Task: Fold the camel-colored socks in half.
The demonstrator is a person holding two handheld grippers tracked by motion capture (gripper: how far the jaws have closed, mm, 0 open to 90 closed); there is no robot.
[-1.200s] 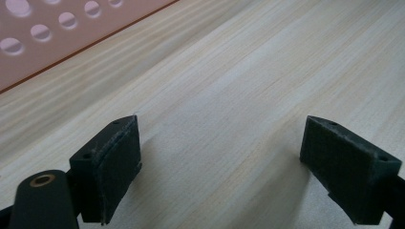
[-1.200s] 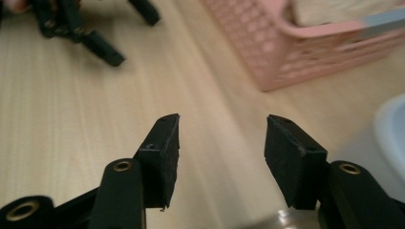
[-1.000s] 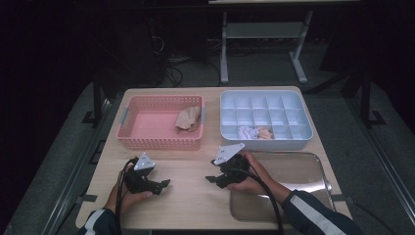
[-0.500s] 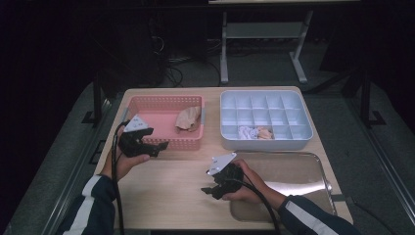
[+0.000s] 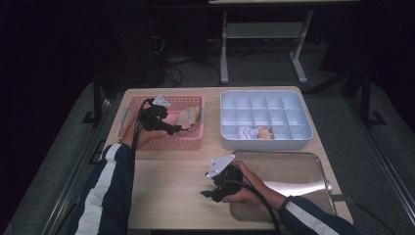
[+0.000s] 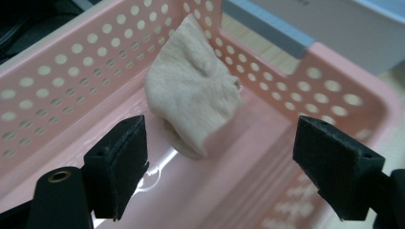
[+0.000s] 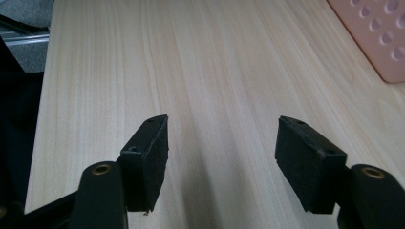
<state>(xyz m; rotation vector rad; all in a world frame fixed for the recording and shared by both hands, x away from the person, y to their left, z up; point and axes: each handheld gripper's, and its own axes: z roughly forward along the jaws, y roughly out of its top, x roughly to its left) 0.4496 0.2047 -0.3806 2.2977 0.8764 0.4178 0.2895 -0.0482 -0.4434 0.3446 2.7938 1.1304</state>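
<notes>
A crumpled beige cloth point(image 5: 190, 117) lies in the right end of the pink perforated basket point(image 5: 161, 99). My left gripper point(image 5: 175, 129) hovers over the basket, pointing right at the cloth. In the left gripper view its jaws stand open, with the cloth point(image 6: 191, 90) just beyond them and untouched. My right gripper point(image 5: 209, 194) rests low over the bare wood near the table's front edge, by the metal tray's left end. The right gripper point(image 7: 222, 143) is open; its jaws have just been opening, with nothing between them.
A white compartment tray point(image 5: 266, 100) stands at the back right with two small cloth pieces point(image 5: 254, 132) in its front cells. A shiny metal tray point(image 5: 293, 171) lies at the front right. The basket's corner point(image 7: 382, 38) shows ahead of the right gripper. Dark floor surrounds the table.
My left gripper has risen from the front-left tabletop and moved forward over the pink basket, towards the cloth. The right hand has stayed about where it was.
</notes>
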